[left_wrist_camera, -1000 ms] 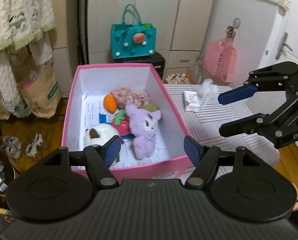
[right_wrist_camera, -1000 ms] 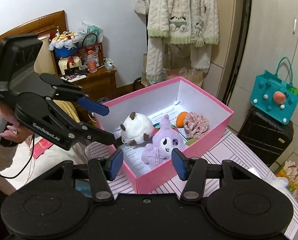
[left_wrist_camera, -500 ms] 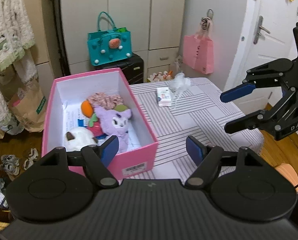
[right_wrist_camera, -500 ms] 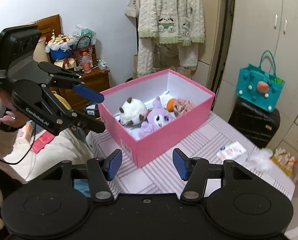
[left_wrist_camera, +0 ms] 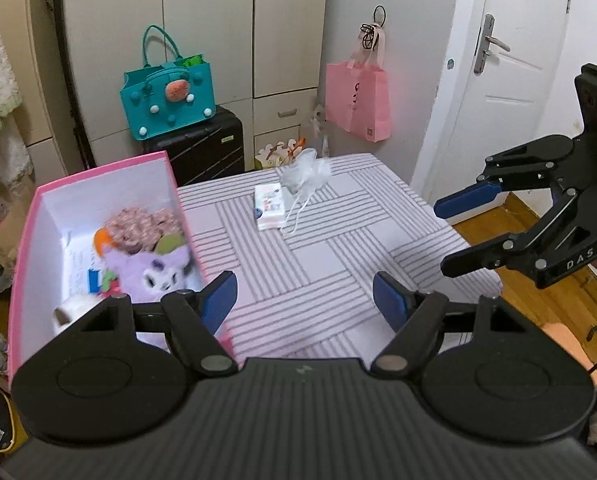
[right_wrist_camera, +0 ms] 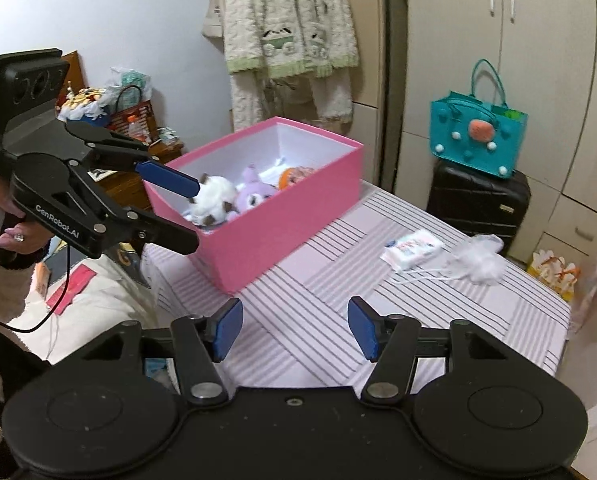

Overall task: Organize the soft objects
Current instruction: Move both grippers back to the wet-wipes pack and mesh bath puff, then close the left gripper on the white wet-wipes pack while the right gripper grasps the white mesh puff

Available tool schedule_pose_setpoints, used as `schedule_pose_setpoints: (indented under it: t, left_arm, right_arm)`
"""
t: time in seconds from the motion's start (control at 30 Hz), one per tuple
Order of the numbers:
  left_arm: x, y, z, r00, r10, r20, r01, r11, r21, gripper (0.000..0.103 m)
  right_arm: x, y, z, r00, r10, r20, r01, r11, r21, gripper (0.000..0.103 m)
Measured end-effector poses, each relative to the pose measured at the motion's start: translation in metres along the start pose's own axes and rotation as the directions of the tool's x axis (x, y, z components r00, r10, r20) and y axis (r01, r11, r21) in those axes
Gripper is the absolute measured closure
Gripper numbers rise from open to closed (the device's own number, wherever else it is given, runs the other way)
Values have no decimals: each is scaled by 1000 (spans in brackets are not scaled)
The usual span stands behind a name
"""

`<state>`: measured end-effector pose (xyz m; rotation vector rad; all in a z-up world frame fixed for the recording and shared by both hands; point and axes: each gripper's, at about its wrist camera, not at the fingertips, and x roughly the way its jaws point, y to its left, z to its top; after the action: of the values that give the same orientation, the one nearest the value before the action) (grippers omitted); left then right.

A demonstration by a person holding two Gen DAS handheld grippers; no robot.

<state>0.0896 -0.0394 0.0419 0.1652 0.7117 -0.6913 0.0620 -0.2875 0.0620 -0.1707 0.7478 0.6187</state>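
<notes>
- Hovering nearest the lens, the left gripper [left_wrist_camera: 304, 300] has its blue pads spread wide with nothing between them, over the striped table [left_wrist_camera: 338, 248].
- The right gripper [right_wrist_camera: 294, 330] is likewise spread and empty, hanging above the near edge of the same cloth; each tool also shows in the other's view, jaws apart.
- A second ago both tools hung right over the pink box [right_wrist_camera: 270, 216], looking down into it; since then they have pulled back and swung toward the open table, so the box now sits off to the left of the left wrist view.
- Inside the box lie the purple plush [left_wrist_camera: 154, 272], the white plush [right_wrist_camera: 214, 202], a strawberry-like toy, an orange piece and the pink scrunchie [left_wrist_camera: 138, 224], crowded together toward one end.
- That retreat, empty-handed, reads to me as one drop finished and the next item being sought.
- Farther out on the table lie a tissue pack [left_wrist_camera: 269, 206] and, just beside it, the white fluffy bundle [left_wrist_camera: 308, 172] with thin strings trailing across the cloth.
- The bundle looks like the remaining soft thing outside the box, and probably the next target; being loose and light, it may squash flat or snag by its strings when pinched.
- Beyond the table stand a teal bag on a black suitcase and a pink bag hanging on the wall.
</notes>
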Motion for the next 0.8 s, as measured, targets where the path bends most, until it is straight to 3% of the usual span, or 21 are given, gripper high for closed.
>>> schedule_pose_setpoints:
  t: [0.2,0.37,0.63,0.8]
  left_arm:
    - [35,-14,16,999,-1,43,2,1000,-20,30]
    - [59,-22,26,992,-80,95,87,994,-72,30]
    - [109,-24,41,989,-75,129,90,989,-113,37]
    - [146,-14,43,990,-30,136,54,983,-173,37]
  right_arm:
    - [4,-35,-4,999,-22,28,22,1000,4,36]
    - [12,-73,-9,997,-12,73,9,999,49,36]
    - [34,-116,-14,991,-51,127,42,996,77,35]
    - [60,-139,-17,984,-97,153,85,993,82,31]
